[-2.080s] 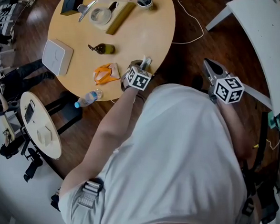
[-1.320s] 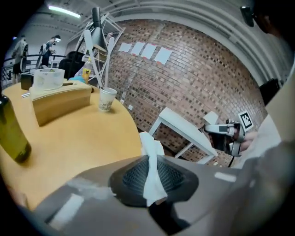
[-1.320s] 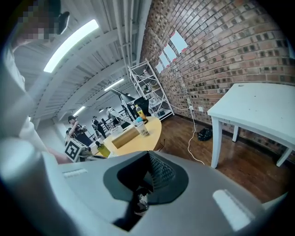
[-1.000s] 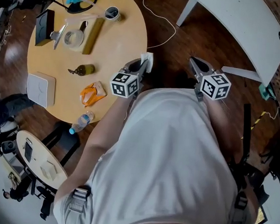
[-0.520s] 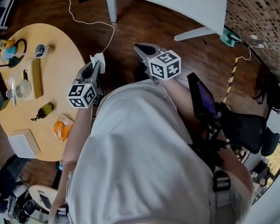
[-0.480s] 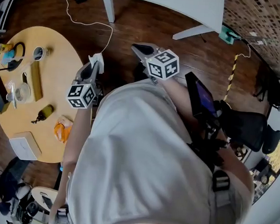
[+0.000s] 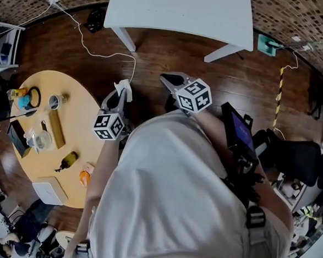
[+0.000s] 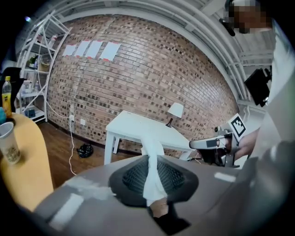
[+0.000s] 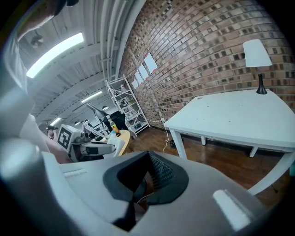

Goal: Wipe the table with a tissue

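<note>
Left gripper (image 7: 118,95): jaws clamped on a crumpled white tissue (image 7: 123,86), at 10 o'clock, over the dark wood floor (image 7: 156,48). Round yellow wooden table (image 7: 80,112) lies apart at 9 o'clock. Right gripper (image 7: 168,79): jaws together, empty, at 12 o'clock.

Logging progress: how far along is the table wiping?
Done: the tissue is picked up, pinched in the left tongs. In hand: it is held over the floor between the round wooden table and the white table. Left: the wiping; the tissue touches neither table. The right tongs are shut, empty.
</note>
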A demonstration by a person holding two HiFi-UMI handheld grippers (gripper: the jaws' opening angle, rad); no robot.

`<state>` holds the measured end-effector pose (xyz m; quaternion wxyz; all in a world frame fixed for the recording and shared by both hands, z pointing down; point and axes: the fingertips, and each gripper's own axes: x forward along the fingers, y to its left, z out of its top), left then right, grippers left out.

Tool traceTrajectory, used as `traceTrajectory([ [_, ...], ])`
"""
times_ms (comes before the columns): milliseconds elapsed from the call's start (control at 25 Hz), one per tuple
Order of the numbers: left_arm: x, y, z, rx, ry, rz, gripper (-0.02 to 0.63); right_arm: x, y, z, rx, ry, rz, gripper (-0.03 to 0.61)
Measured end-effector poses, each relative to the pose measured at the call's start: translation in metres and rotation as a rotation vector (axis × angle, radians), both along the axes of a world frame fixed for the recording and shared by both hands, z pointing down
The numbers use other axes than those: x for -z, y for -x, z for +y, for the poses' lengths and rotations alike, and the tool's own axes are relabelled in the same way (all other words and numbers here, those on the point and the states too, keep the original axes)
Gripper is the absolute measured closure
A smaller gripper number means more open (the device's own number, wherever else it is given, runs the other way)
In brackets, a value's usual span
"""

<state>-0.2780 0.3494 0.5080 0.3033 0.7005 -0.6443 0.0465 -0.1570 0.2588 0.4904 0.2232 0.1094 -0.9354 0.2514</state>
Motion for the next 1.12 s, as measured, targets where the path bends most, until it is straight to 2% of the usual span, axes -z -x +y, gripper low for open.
traceTrajectory([
  [120, 0.004, -0.012, -0.034, -0.047, 0.014, -0.025, 0.566, 0.007, -0.007, -0.028, 0.000, 0.009, -0.055, 0.572],
  [280, 0.009, -0.016, -0.077, -0.047, 0.035, -0.057, 0.566, 0.015, -0.005, -0.067, 0.013, 0.007, -0.122, 0.572],
  [520, 0.010, -0.033, -0.129, -0.067, 0.078, -0.081, 0.565, 0.011, -0.026, -0.121, -0.017, 0.019, -0.126, 0.572],
  [840, 0.017, -0.023, -0.190, -0.034, 0.091, -0.145, 0.565, 0.009, -0.053, -0.176, -0.050, 0.018, -0.120, 0.572],
  [1120, 0.020, -0.033, -0.216, -0.109, 0.081, -0.157, 0.565, 0.005, -0.068, -0.203, -0.150, 0.022, -0.108, 0.572],
])
